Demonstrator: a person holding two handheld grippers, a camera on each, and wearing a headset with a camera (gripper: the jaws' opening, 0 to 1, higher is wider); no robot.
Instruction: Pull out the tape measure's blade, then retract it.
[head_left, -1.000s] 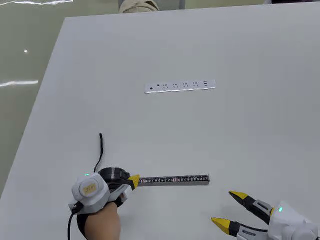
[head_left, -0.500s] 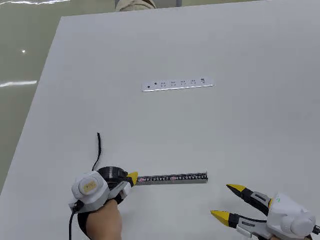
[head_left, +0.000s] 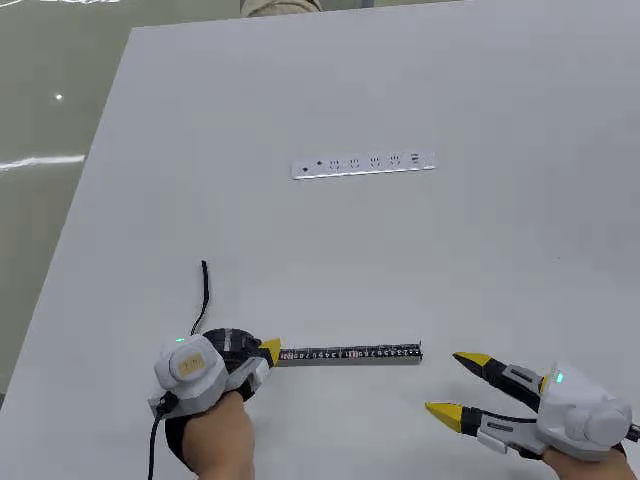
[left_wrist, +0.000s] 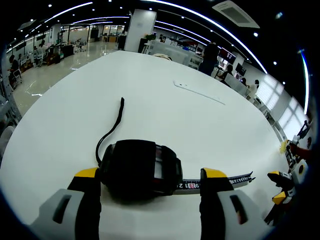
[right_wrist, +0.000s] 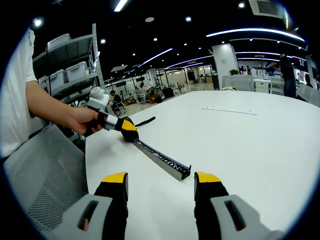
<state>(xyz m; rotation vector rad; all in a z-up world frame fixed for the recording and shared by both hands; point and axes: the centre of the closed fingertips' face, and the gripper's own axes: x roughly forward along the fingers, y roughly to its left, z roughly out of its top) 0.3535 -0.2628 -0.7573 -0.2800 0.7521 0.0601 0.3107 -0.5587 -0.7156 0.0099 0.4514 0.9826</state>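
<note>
Little has changed in the last second. The left gripper (head_left: 262, 354) still lies low on the worktop (head_left: 400, 250), its fingers (left_wrist: 88, 174) clamped on the tape measure (left_wrist: 140, 167) case, and the blade (head_left: 350, 353) is out just as far. The right gripper (head_left: 456, 384) hovers with its fingers spread, the blade's tip just ahead of them.

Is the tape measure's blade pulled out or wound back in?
Out: the numbered metal blade lies stretched along the white table from the black case.
</note>
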